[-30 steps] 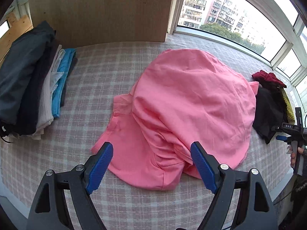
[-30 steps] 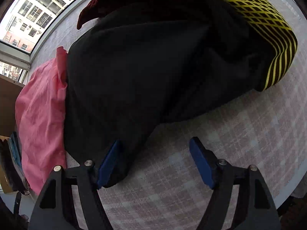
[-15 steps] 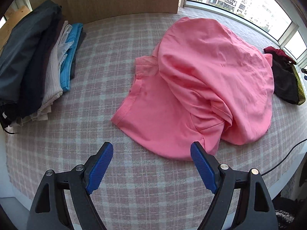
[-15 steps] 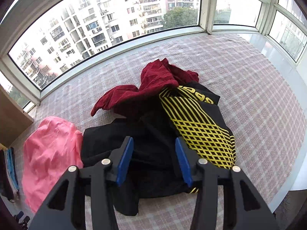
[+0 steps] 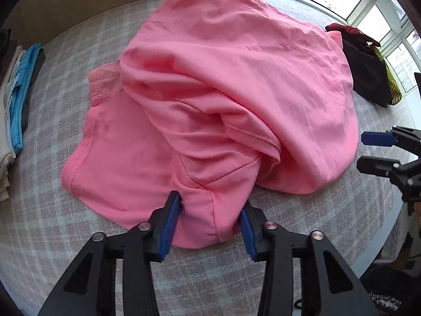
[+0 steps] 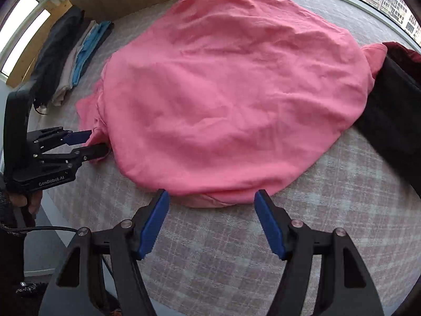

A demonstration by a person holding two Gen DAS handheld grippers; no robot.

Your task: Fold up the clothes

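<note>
Pink, crumpled shirt [image 5: 223, 100] lies heaped mid-surface on the checked pink-grey cloth [image 5: 52, 223]. The left tool [image 5: 209, 212] has its blue pads set around the shirt's near hem fold, touching it on both sides but not pressed together. The right tool [image 6: 210, 210] is spread, just short of the shirt's near edge. Folded clothes stack [image 6: 71, 52] sits at ten o'clock; dark garments [image 5: 368, 76] at two o'clock
</note>
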